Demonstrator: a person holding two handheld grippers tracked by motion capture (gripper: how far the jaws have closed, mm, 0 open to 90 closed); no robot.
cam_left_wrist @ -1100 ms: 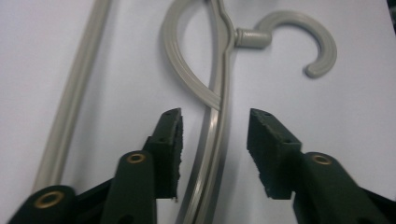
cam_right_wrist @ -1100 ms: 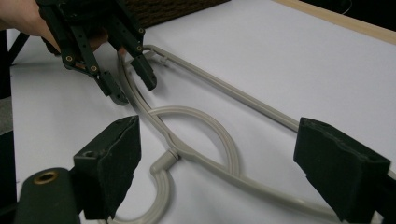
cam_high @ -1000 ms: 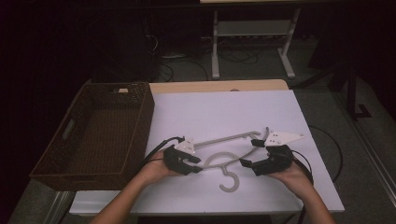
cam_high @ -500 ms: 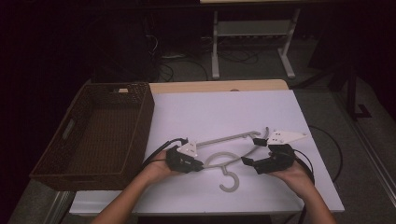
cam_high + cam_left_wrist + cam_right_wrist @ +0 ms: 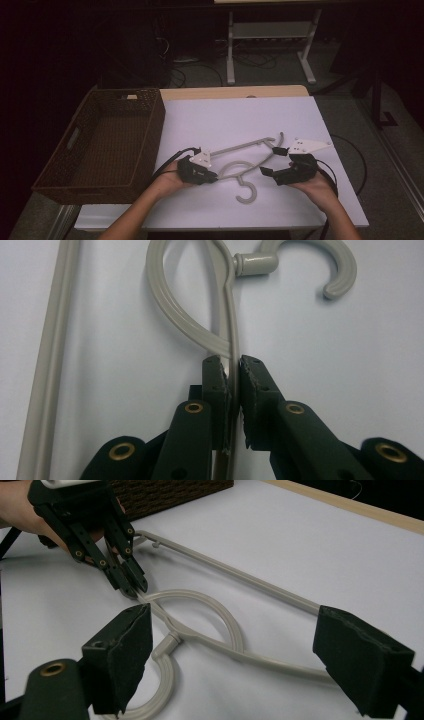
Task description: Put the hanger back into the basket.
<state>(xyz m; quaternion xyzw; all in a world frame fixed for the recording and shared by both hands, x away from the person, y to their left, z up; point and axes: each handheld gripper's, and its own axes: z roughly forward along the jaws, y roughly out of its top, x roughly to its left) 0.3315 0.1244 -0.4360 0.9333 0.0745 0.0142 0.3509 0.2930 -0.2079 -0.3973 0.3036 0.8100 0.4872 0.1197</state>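
A grey plastic hanger lies flat on the white table, its hook pointing toward the person. My left gripper is shut on the hanger's thin arm just beside the loop. In the left gripper view both pads press that arm of the hanger. My right gripper is open at the hanger's right side. In the right gripper view its jaws stand wide, with the hanger lying between and beyond them, untouched. The left gripper also shows there, pinching the arm.
A brown wicker basket stands at the table's left, its inside bare; its edge shows as the basket in the right gripper view. Cables trail from both grippers. A metal stand and wires sit on the dark floor beyond the table.
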